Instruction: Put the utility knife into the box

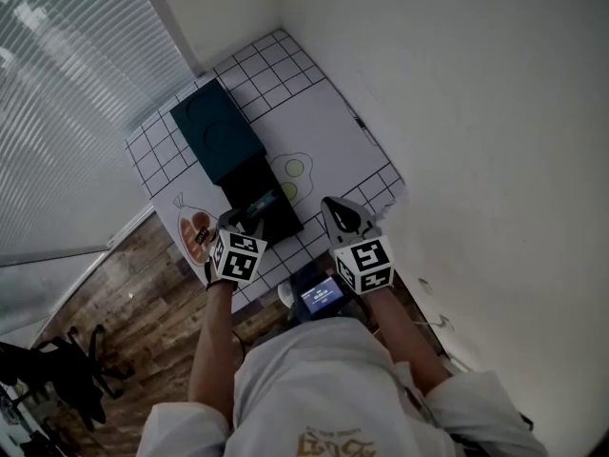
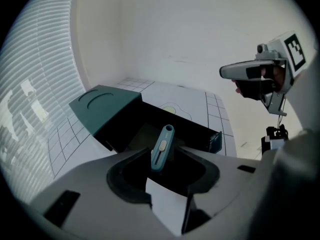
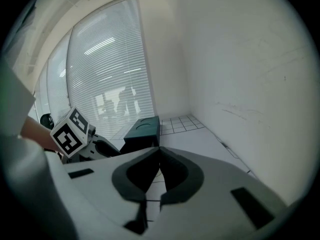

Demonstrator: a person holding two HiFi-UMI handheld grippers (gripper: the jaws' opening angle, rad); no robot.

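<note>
The blue-grey utility knife stands tilted between the jaws of my left gripper, leaning on the left one; the right one stands off it, so the gripper is open. Just beyond and below it lies the black open box with its teal lid folded back. From the head view, the left gripper hovers over the near end of the box. My right gripper is shut and empty, held above the table to the right of the box.
The box lies on a white mat with a grid border and fried-egg drawings. A white wall runs along the right, window blinds on the left. Wooden floor lies beneath the table's near edge.
</note>
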